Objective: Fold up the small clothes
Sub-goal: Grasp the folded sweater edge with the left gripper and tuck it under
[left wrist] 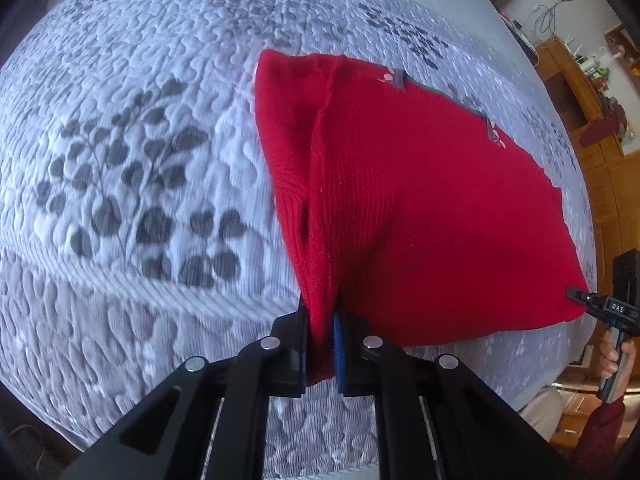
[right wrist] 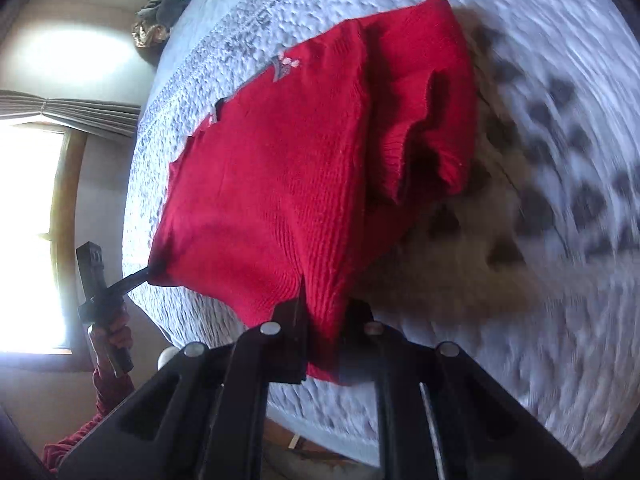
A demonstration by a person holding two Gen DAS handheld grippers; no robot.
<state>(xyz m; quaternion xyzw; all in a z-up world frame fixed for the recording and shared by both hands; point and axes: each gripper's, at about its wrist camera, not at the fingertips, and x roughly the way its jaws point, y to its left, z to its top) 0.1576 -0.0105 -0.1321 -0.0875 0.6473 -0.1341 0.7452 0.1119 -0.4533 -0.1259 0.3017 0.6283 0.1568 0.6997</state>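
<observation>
Red knit sweater (left wrist: 432, 208) held up just over the quilted leaf-print bedspread (left wrist: 132, 152), stretched between both tools. Left gripper (left wrist: 322, 344) jaws clamped on one bunched corner, right gripper (right wrist: 326, 340) jaws clamped on the other corner. Grey appliqué patches (left wrist: 398, 79) along the sweater's far edge. Curtained window (right wrist: 32, 216) behind.

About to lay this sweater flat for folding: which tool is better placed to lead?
Left, marginally. Both are shut on the red sweater, but the left tool has bedspread ahead, while the right tool hangs near the bed's edge.
</observation>
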